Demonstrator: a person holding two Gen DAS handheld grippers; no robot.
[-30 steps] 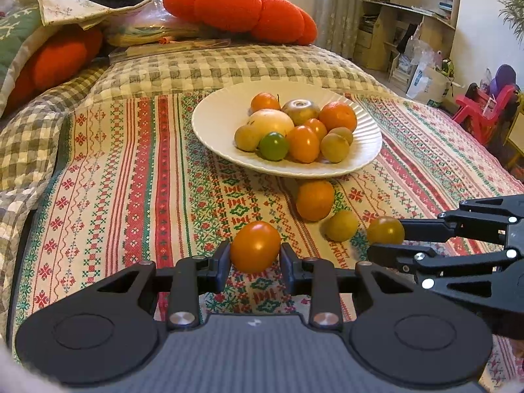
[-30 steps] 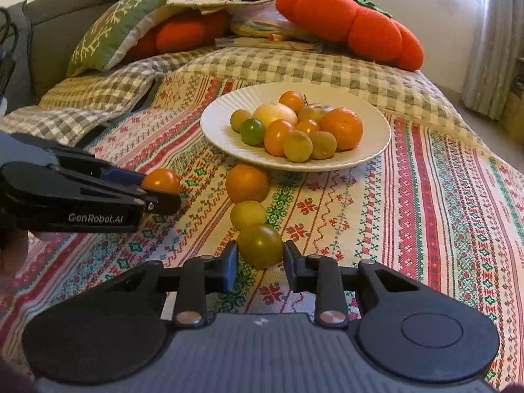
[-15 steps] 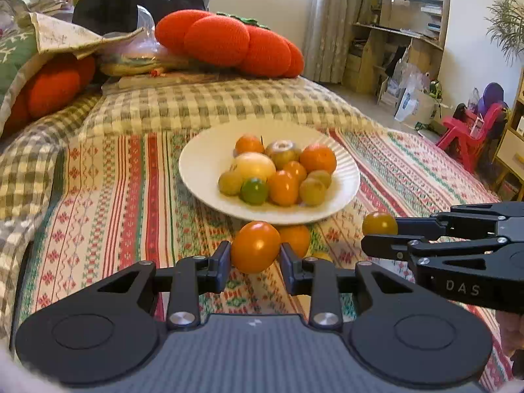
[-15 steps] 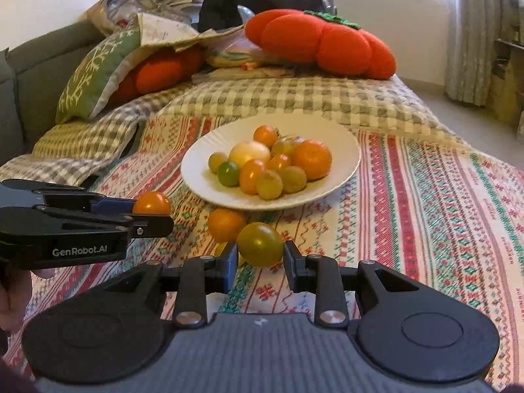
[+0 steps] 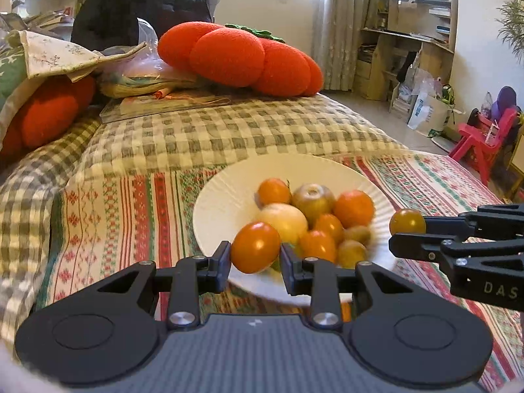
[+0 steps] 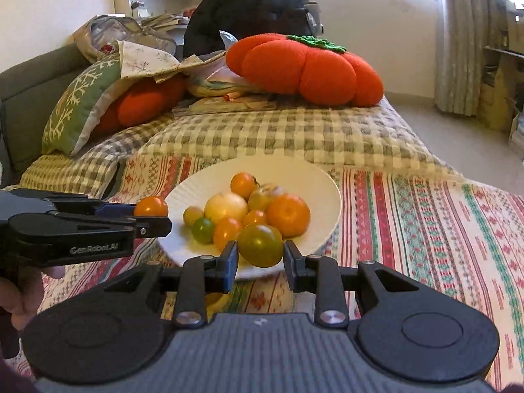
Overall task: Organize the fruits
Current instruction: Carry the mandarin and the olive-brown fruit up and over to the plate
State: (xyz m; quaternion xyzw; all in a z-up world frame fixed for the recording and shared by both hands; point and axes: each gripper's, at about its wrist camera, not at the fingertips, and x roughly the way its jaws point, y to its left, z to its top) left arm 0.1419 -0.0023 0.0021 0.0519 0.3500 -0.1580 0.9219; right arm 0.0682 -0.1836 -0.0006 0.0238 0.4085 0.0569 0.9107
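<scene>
A white plate [image 5: 226, 203] holds a heap of small orange, yellow and green fruits. It sits on a striped embroidered cloth [image 6: 425, 222] over a checked bed cover [image 5: 229, 131]; pumpkin-shaped cushions [image 5: 239, 59] lie behind it. The left claw [image 5: 255, 255] pinches an orange tomato [image 5: 255, 247] over the plate's near rim. The right claw [image 6: 260, 255] grips a greenish tomato [image 6: 260, 245] there too.

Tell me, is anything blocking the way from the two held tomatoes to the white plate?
Nothing visible does. The left gripper holds an orange tomato and the right gripper a greenish tomato, both in open air by the white plate's near rim. Only the fruit pile mid-plate limits where they can land.
</scene>
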